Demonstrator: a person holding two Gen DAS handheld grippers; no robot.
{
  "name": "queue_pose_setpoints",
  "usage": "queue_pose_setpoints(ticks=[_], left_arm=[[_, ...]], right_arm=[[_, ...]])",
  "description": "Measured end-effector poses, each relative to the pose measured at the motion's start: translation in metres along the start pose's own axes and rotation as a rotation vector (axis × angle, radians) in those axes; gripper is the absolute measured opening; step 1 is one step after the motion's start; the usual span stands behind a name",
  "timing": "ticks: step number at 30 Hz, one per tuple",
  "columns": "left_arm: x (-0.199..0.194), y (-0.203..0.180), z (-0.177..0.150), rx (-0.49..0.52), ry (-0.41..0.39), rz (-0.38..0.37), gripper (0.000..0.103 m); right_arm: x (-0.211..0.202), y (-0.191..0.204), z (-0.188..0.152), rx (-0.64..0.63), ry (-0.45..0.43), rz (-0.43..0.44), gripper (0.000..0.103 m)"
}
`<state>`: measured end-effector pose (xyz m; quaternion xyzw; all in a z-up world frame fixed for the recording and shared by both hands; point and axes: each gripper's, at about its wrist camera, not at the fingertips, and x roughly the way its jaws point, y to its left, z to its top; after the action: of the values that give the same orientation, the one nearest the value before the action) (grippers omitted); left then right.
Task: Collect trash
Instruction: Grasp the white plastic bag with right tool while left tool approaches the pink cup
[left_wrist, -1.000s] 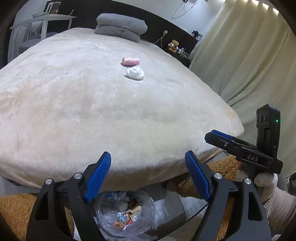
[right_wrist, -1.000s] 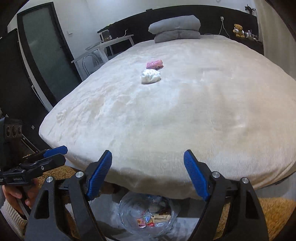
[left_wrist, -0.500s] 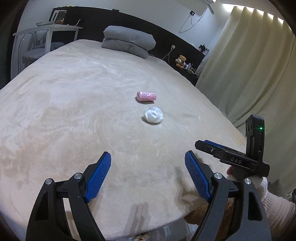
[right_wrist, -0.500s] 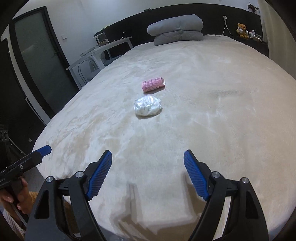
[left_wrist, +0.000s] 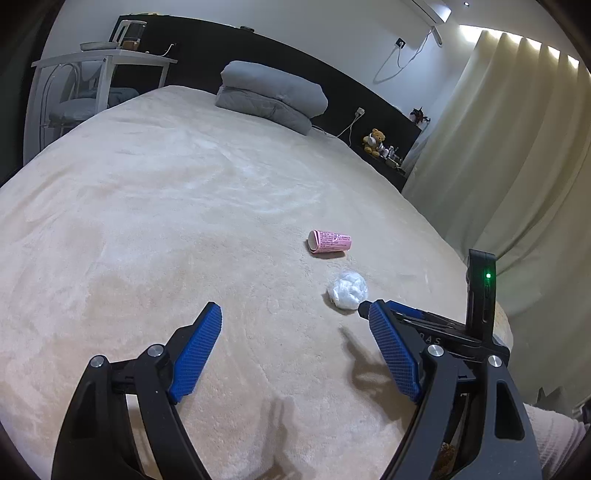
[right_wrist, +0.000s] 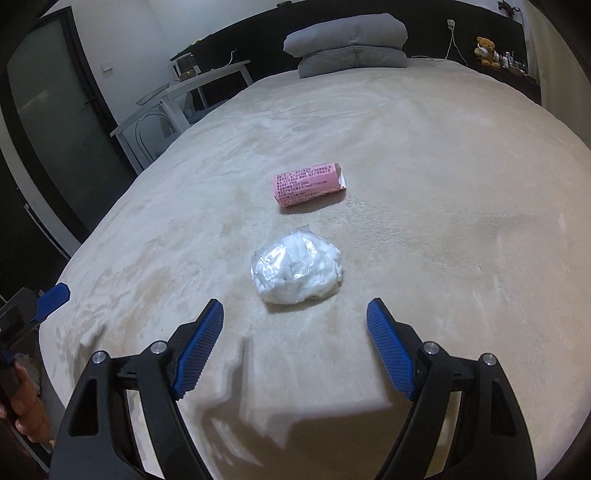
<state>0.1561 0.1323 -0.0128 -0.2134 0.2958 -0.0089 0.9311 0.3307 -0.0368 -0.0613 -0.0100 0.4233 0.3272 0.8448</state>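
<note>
Print on the pink wrapper (right_wrist: 308, 183) too small to read, small items beside the far teddy bear (left_wrist: 375, 140) indistinct, white table (left_wrist: 99, 61) cut off at left.

Dim, sharp fisheye views (edges bowed, corners black), soft shadows below.

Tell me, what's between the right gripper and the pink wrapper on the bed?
The crumpled white wad lies between the open right gripper and the pink wrapper, with bare blanket around it, seen from the right wrist.
</note>
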Motion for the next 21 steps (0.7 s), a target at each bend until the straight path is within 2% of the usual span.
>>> queue_pose_setpoints(ticks=[4, 10, 14, 21], left_arm=[[0.011, 0.01, 0.003, -0.009, 0.009, 0.019, 0.08], [0.028, 0.015, 0.003, 0.022, 0.037, 0.041, 0.08], [0.035, 0.018, 0.001, 0.03, 0.059, 0.056, 0.08], [0.044, 0.016, 0.001, 0.029, 0.067, 0.055, 0.08]], right_arm=[[0.019, 0.004, 0.01, 0.003, -0.002, -0.013, 0.08], [0.039, 0.012, 0.019, -0.038, 0.014, -0.031, 0.063], [0.036, 0.015, 0.019, -0.055, 0.01, -0.025, 0.057], [0.017, 0.017, 0.021, -0.103, -0.035, -0.034, 0.057]])
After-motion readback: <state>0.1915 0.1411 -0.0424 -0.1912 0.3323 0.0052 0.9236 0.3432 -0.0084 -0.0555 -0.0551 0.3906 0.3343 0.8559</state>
